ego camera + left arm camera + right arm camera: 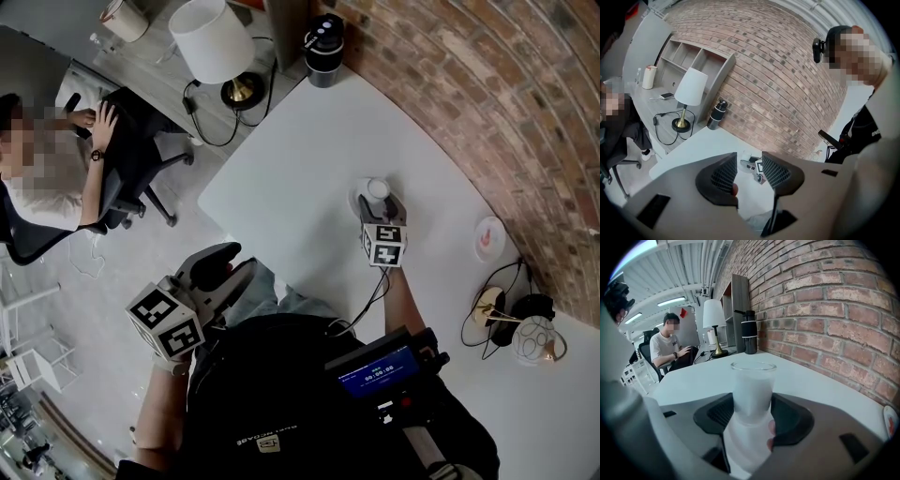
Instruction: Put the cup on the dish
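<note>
Right gripper view showed the right gripper [750,405] pinching the cup [751,385] low on its body. One dark pad sat on each side, and the clear rim stood free above the jaws. The cup was upright, probably so that it could be set down flat on its base. Its walls were frosted white, so whether it held anything could not be made out.

In the head view the cup [378,187] sat a little right of centre over the table [300,187], with the right gripper [380,202] coming at it from below in the frame. Whether its base touched the table could not be told. The dish [489,239], small and white with a red mark, lay well apart toward the right edge, near the brick wall. Nothing stood on it. In the right gripper view only a sliver of the dish [890,420] showed at the far right, so the cup was judged to need carrying sideways before being lowered.

The left gripper [242,262] hung at lower left, off the table's edge, likely parked out of the way. In its own view the left gripper [749,161] had its jaws spread, with nothing between them. A black flask [323,37] stood capped at the table's top corner.
</note>
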`<state>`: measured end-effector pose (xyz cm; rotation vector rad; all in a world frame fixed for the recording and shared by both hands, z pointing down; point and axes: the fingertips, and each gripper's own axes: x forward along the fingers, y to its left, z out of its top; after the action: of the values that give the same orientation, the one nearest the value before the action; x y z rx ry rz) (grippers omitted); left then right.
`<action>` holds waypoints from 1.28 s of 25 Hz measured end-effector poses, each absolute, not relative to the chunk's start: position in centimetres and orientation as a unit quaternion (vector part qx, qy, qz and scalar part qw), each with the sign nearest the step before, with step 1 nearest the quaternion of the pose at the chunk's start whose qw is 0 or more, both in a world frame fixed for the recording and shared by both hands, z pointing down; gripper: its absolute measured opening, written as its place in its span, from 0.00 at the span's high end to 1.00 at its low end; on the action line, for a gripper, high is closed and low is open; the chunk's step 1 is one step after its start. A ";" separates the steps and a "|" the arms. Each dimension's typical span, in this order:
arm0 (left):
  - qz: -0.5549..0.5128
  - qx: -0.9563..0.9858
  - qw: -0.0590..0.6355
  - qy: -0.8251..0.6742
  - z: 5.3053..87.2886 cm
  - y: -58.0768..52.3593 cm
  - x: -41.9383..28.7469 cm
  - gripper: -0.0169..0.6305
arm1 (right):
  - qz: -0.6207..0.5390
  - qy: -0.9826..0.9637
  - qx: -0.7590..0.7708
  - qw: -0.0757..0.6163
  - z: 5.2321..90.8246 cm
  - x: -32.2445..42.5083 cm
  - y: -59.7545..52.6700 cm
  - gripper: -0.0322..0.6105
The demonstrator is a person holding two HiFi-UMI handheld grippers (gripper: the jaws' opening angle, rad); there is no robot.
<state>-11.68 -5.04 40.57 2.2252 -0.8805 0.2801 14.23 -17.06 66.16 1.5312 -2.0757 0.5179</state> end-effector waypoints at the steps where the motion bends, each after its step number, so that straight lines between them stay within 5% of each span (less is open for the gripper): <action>1: 0.109 0.862 0.358 -0.341 40.6 -5.0 -11.6 0.71 | 0.190 -0.763 0.563 0.254 66.2 14.2 -17.1 0.57; 32: 0.108 0.853 0.361 -0.362 40.7 -5.1 -12.3 0.71 | 0.181 -0.775 0.540 0.274 67.4 12.7 -18.7 0.57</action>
<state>-12.28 -5.12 40.73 2.1974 -0.9320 0.2782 12.66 -18.65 67.45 1.4520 -2.0854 0.4875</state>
